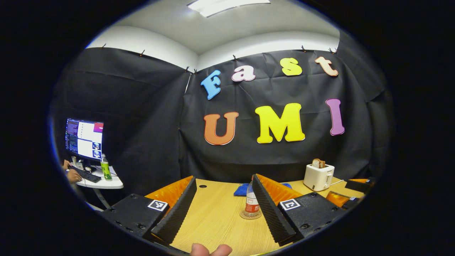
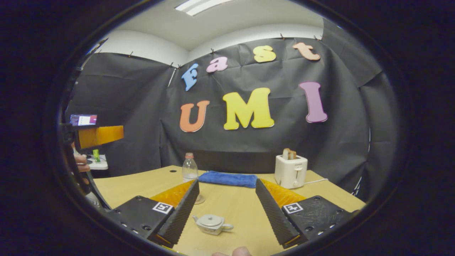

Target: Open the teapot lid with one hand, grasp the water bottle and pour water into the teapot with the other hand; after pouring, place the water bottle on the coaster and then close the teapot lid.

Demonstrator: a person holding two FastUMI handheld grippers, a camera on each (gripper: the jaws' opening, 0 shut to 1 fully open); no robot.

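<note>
Teapot (image 2: 212, 224) sits lidded between the right gripper (image 2: 227, 213)'s wide fingers; left gripper (image 1: 222, 209), also wide, could topple the water bottle (image 1: 251, 202).

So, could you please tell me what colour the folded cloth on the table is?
The cloth is blue, seen best in the right gripper view, lying behind the teapot.

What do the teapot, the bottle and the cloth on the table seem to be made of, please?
Teapot: probably glazed ceramic or metal; its pale grey surface has a soft sheen, but it is too small to tell which. Bottle: clear plastic, likely, since the wall shows through its body. Cloth: blue fabric, perhaps terry or microfibre; it looks matte and lies folded with soft edges.
</note>
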